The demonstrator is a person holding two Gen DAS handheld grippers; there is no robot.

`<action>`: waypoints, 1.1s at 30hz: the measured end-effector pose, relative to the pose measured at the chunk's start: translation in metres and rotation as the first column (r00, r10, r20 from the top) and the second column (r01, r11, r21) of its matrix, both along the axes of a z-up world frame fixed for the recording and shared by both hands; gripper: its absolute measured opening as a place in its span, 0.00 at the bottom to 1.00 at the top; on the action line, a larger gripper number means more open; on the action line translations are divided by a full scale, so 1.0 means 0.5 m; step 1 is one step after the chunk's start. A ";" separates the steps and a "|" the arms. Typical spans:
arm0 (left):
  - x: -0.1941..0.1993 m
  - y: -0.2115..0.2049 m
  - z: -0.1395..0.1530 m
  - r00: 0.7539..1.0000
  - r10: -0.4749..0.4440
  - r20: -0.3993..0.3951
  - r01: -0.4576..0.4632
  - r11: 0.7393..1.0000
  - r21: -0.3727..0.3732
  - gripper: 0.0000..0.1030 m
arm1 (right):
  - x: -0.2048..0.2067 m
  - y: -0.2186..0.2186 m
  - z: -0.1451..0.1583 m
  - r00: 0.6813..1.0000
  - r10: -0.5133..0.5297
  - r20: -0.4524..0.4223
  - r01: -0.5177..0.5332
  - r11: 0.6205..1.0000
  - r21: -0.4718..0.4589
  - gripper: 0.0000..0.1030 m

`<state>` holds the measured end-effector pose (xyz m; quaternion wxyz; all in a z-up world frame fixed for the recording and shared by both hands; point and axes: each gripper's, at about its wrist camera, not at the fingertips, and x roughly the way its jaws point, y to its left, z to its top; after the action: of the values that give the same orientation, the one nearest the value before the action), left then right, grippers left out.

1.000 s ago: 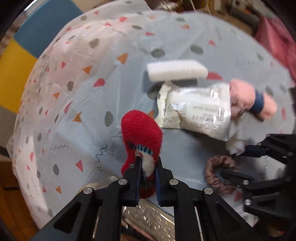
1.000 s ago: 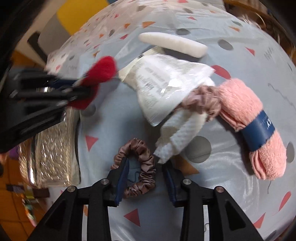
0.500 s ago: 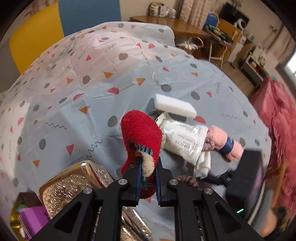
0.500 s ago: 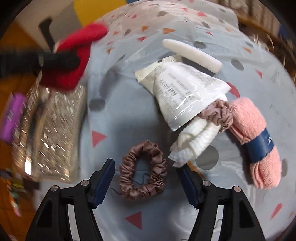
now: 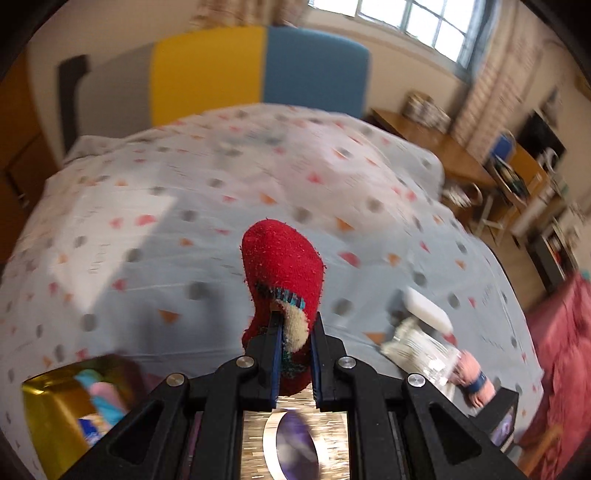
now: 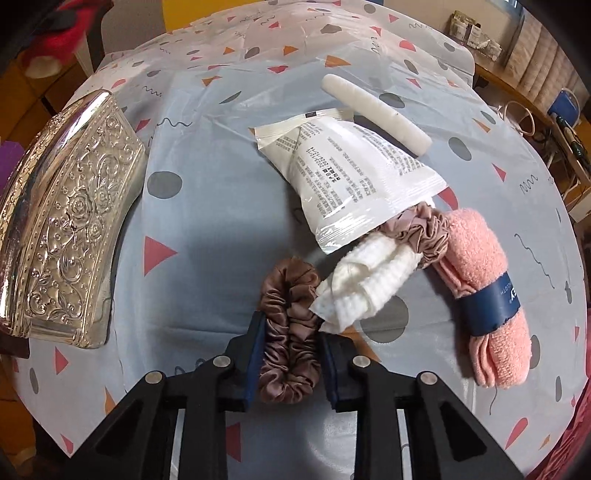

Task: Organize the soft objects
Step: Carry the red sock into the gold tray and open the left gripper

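A fuzzy red sock (image 5: pixel 282 266) hangs off the table with my left gripper (image 5: pixel 293 326) shut on its cuff. The same sock (image 6: pixel 62 33) shows blurred at the top left of the right wrist view. My right gripper (image 6: pixel 290 345) points down at the table. Its jaws are closing on a brown satin scrunchie (image 6: pixel 290 325), which is squeezed into a narrow oval between the pads. Just right of it lie a white ribbed cloth (image 6: pixel 365 284), a second scrunchie (image 6: pixel 417 229) and a pink rolled towel (image 6: pixel 484 295) with a blue band.
A white plastic packet (image 6: pixel 351 181) and a white foam bar (image 6: pixel 373 110) lie behind the pile. A silver embossed tin lid (image 6: pixel 66 229) sits at the table's left edge. A gold box (image 5: pixel 55 402) holding colourful items is at lower left under the left gripper.
The left gripper rose and rolled with the red sock, now seen over the gold box and lid. The right gripper's jaws spread wide, then closed on the brown scrunchie, flattening its ring.
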<state>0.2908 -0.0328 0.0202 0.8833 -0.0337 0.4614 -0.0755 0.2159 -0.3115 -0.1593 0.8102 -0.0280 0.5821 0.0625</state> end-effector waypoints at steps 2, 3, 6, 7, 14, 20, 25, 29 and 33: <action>-0.011 0.055 0.021 0.998 0.052 0.028 -0.052 0.999 -0.001 0.12 | -0.004 0.003 -0.008 1.000 0.001 0.004 -0.001 1.000 -0.001 0.27; -0.017 0.078 0.028 0.997 0.068 0.040 -0.068 0.998 0.000 0.12 | -0.006 0.005 -0.011 1.000 0.002 0.005 -0.002 1.000 -0.001 0.27; -0.051 0.153 0.055 0.988 0.125 0.091 -0.126 0.992 0.003 0.12 | -0.012 0.011 -0.014 1.000 0.008 0.010 -0.007 1.000 -0.010 0.27; -0.065 0.180 0.061 0.984 0.144 0.103 -0.144 0.990 -0.005 0.12 | -0.014 0.012 -0.013 1.000 0.013 0.013 -0.012 1.000 -0.017 0.27; -0.191 0.340 0.045 0.956 0.250 0.156 -0.245 0.968 -0.047 0.13 | -0.031 0.040 -0.013 0.998 0.045 0.032 -0.043 0.997 -0.065 0.27; -0.311 0.449 -0.027 0.931 0.339 0.133 -0.330 0.940 -0.084 0.13 | -0.044 0.065 -0.016 0.997 0.065 0.045 -0.060 0.993 -0.100 0.27; -0.401 0.512 -0.113 0.914 0.397 0.080 -0.390 0.916 -0.089 0.13 | -0.056 0.087 -0.024 0.996 0.076 0.053 -0.069 0.990 -0.121 0.27; -0.423 0.562 -0.182 0.891 0.454 0.003 -0.452 0.887 -0.095 0.13 | -0.064 0.103 -0.028 0.995 0.085 0.059 -0.076 0.987 -0.140 0.27; -0.400 0.582 -0.226 0.881 0.471 -0.033 -0.472 0.879 -0.070 0.13 | -0.068 0.114 -0.031 0.994 0.091 0.063 -0.081 0.985 -0.154 0.27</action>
<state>0.0907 0.2584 -0.0930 0.8696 -0.1789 0.4430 0.1245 0.1819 -0.2544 -0.1747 0.8223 -0.1166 0.5546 0.0521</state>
